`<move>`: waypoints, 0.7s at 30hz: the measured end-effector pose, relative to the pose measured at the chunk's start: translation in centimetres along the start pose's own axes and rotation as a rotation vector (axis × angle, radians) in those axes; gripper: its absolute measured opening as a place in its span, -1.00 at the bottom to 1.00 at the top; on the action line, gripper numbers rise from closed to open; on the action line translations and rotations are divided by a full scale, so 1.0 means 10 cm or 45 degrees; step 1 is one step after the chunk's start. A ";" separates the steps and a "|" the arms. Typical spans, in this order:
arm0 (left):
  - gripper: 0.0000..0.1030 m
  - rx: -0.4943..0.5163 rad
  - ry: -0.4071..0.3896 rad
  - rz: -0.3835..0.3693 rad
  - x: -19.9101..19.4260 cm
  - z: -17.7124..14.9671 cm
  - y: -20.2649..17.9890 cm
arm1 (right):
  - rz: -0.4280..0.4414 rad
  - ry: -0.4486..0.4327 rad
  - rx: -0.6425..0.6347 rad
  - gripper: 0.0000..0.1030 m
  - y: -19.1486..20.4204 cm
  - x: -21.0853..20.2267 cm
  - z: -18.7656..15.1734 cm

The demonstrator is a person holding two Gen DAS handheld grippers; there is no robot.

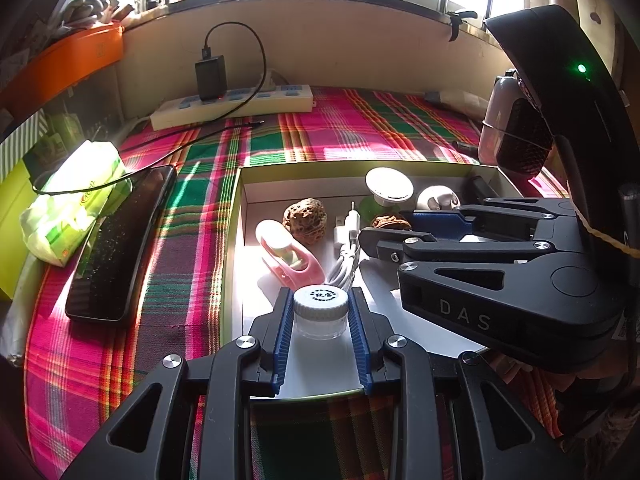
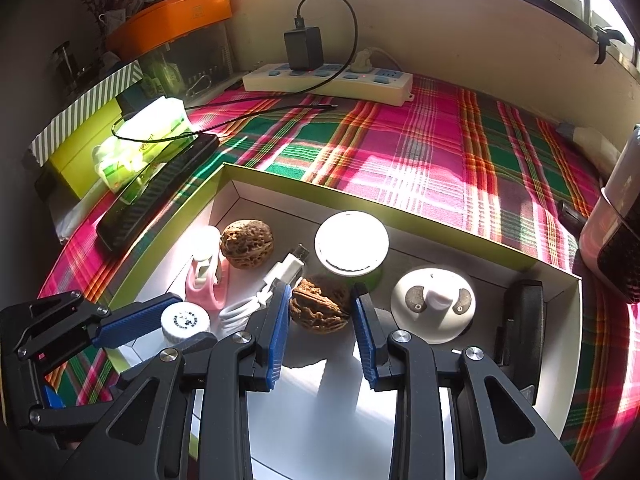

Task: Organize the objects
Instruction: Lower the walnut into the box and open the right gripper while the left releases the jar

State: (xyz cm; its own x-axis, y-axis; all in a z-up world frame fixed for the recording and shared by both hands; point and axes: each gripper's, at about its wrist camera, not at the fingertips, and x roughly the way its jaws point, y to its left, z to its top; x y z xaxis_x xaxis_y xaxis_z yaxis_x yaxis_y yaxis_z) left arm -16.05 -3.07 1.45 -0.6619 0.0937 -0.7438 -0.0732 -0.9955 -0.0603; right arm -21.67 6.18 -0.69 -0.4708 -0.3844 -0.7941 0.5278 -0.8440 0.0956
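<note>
Currently, left wrist view: my left gripper (image 1: 320, 312) clamps small clear jar with white ribbed screw cap (image 1: 320, 302), blue pads pressed against both sides, over near corner of shallow white-lined box with yellow-green rim (image 1: 240, 200); I judge placement step. Pink plastic clip (image 1: 290, 254), coiled white USB cable (image 1: 346, 248), wrinkled brown walnut (image 1: 306, 220) already grouped inside.

Right wrist view: my right gripper (image 2: 320, 312) narrow, fingers flanking second brown walnut (image 2: 318, 304); contact unclear, cannot tell if gripped. Round white-lidded green container (image 2: 352, 246) just behind.
</note>
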 end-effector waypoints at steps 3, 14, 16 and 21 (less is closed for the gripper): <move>-0.50 0.000 0.000 0.000 0.00 0.00 0.00 | 0.000 0.000 0.001 -0.37 0.00 0.00 0.00; -0.50 0.001 0.000 -0.001 0.00 0.00 0.01 | 0.014 0.002 0.007 -0.31 0.00 -0.01 0.00; -0.50 0.001 -0.002 0.001 0.00 0.00 0.01 | 0.018 0.004 0.010 -0.26 0.01 0.00 0.00; -0.49 0.002 -0.001 0.001 0.00 0.00 0.01 | 0.020 0.004 0.014 -0.24 0.01 -0.01 -0.01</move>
State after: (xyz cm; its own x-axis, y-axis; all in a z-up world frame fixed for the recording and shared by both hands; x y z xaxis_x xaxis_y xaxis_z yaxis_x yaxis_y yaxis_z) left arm -16.06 -3.16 1.47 -0.6627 0.0928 -0.7431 -0.0736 -0.9956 -0.0586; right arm -21.54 6.15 -0.67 -0.4600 -0.3966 -0.7944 0.5276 -0.8417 0.1147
